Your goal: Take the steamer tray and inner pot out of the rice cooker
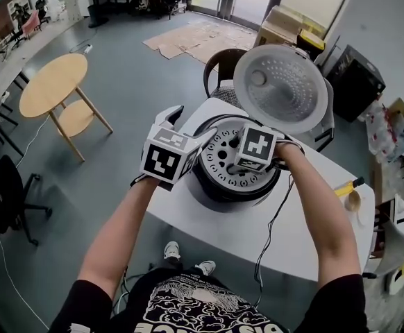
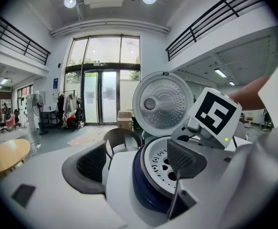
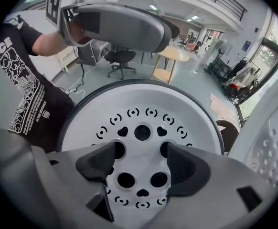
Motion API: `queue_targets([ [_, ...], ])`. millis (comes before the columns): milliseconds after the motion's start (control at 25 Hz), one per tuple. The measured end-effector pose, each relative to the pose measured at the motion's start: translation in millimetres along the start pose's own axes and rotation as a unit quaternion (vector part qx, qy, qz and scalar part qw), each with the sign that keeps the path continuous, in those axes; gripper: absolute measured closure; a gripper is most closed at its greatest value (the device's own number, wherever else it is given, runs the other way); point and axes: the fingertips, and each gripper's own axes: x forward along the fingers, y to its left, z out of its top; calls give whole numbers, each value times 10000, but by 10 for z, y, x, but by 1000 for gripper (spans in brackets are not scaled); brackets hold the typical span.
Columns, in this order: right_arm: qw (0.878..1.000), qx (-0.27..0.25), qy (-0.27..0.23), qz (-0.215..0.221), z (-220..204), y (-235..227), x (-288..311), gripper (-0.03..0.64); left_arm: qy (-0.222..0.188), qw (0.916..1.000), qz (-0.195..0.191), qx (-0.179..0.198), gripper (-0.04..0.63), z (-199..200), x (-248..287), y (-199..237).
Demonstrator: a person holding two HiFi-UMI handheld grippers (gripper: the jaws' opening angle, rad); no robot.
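The rice cooker stands on the white table with its lid tipped back open. A white steamer tray with round and heart-shaped holes fills its mouth and hides the inner pot. My right gripper points steeply down just above the tray's middle, open, nothing between its fingers. In the head view it sits under its marker cube. My left gripper is open and straddles the cooker's near-left rim, one finger outside, one over the tray.
A black cable runs down the table's front. A yellow-handled tool lies at the table's right edge. A dark chair stands behind the table. A round wooden side table and an office chair stand on the grey floor to the left.
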Motion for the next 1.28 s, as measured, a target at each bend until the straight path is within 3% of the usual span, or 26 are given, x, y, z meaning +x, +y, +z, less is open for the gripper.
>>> queue_targets([
  [680, 9977, -11, 642, 232, 58, 30, 139, 316, 49, 10000, 45, -44, 206, -174, -222, 244],
  [1000, 9976, 166, 671, -64, 160, 4, -360, 319, -290, 9995, -145, -6, 206, 137, -311, 166],
  [1280, 9951, 555, 750, -343, 19, 34, -789, 319, -503, 9971, -562, 112, 206, 407, -270, 16],
])
